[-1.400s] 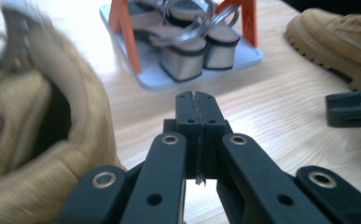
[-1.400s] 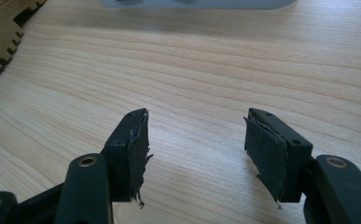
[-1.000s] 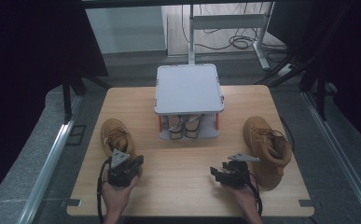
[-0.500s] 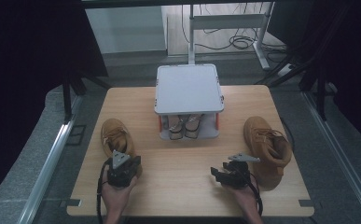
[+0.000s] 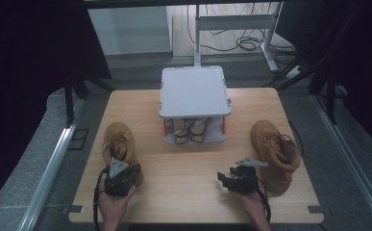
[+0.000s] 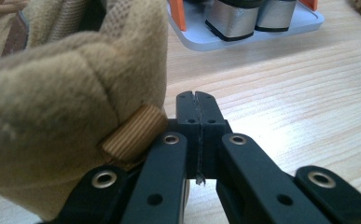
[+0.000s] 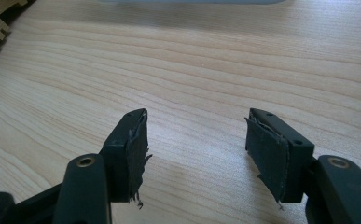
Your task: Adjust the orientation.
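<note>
From the high view, the person's forearms are cut off at the near edge of the wooden table, so just the two hands show, and the left gripper half covers the heel of the tan boot on the left, leaving its jaw tips hard to make out from up here. That boot lies near the left edge, toe pointing far; it is a suede ankle boot with laces. A second tan boot lies near the right edge, and the right gripper rests just to its left, apart from it, tips turned toward the middle of the table. Farther back, in the middle, stands a grey two-level rack with orange posts and a pair of shoes tucked under its top, mostly hidden. In the left gripper view, the left gripper has its jaws pressed flat together with nothing between them, and the boot's heel, with its ribbed pull tab, bulges in just beside them on the left, its top cut off. In the right gripper view, the right gripper hangs low over bare wood with its jaws spread wide and empty, the pads frayed at the edges.
</note>
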Action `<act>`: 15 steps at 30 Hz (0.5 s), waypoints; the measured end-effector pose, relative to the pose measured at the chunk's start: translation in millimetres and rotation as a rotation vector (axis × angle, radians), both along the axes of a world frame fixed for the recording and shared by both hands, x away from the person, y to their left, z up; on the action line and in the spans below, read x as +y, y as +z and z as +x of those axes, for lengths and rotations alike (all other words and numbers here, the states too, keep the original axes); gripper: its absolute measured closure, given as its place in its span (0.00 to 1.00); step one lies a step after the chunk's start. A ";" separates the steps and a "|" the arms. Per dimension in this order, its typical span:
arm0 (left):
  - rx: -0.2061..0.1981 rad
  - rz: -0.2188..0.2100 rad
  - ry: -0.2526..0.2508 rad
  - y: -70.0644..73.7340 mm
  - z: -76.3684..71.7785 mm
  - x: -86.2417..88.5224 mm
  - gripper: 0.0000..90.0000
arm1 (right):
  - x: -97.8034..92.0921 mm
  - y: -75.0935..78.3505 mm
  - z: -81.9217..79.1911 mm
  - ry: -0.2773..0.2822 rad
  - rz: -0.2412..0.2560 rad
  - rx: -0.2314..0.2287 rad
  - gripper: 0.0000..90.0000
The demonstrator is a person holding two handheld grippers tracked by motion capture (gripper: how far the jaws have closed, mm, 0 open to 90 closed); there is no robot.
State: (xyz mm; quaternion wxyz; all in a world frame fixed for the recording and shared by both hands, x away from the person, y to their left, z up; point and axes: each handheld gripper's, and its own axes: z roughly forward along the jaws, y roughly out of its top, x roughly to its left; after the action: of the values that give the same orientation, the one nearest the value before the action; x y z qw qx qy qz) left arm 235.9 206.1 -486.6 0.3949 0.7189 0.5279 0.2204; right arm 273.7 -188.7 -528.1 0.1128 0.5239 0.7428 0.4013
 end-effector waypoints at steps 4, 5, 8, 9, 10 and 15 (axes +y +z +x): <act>0.003 -0.001 -0.005 -0.3 -4.5 5.7 1.00 | -0.5 0.1 0.2 -0.002 0.001 0.000 0.43; 0.005 -0.002 -0.006 -0.5 -5.7 7.5 1.00 | -0.5 0.1 0.4 -0.002 0.000 0.001 0.43; 0.004 0.010 -0.012 0.2 -8.1 11.0 1.00 | -0.3 -0.2 0.5 -0.002 -0.002 0.002 0.43; 0.005 0.018 -0.013 0.7 -9.0 11.8 1.00 | -0.2 -0.2 0.5 -0.002 -0.002 0.002 0.43; 0.005 0.021 -0.016 1.1 -9.6 13.2 1.00 | -0.2 -0.2 0.4 -0.002 -0.002 0.003 0.43; 0.018 0.034 -0.018 1.8 -12.9 20.4 1.00 | 0.3 -1.0 0.8 -0.003 -0.010 0.001 0.43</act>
State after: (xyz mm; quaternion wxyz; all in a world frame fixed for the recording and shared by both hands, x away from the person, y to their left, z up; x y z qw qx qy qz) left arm 223.0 226.5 -484.8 0.3799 0.7322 0.5211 0.2190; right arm 274.5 -188.4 -529.2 0.1155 0.5246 0.7441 0.3971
